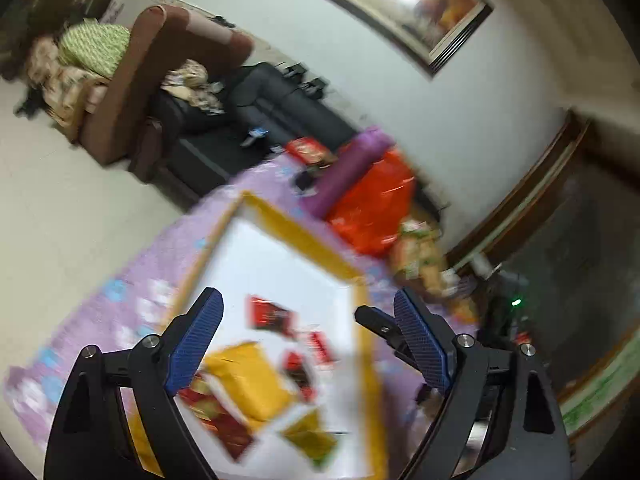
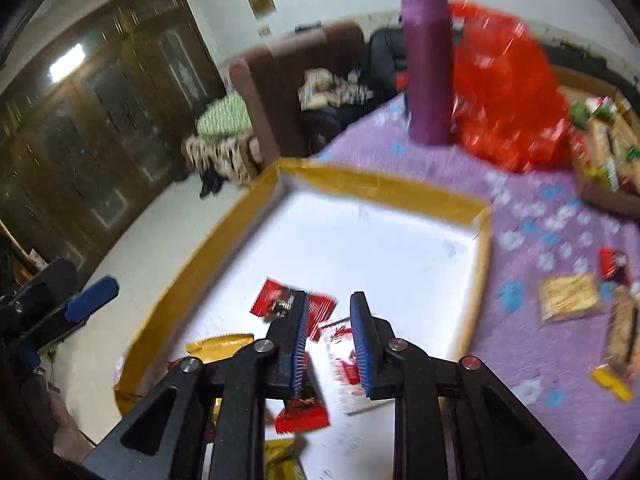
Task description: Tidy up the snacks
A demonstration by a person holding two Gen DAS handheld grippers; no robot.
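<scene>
A shallow white tray with a yellow rim point(image 1: 304, 240) point(image 2: 384, 188) lies on a purple cloth. In it lie red packets point(image 1: 272, 316) point(image 2: 280, 300), a yellow packet point(image 1: 252, 384) point(image 2: 220, 344) and a clear red-printed packet point(image 2: 348, 360). My left gripper point(image 1: 308, 320) is open above the tray. My right gripper point(image 2: 330, 312) hovers over the tray's near part with its jaws a little apart and nothing between them. Several loose snacks, among them a tan packet point(image 2: 568, 296), lie on the cloth right of the tray.
A purple cylinder point(image 2: 428, 68) and a red plastic bag point(image 2: 508, 92) stand behind the tray. A box of assorted snacks point(image 2: 604, 148) sits at the far right. A brown armchair point(image 1: 132, 92) and dark sofa stand beyond the table. The left gripper point(image 2: 92, 300) shows at the left of the right wrist view.
</scene>
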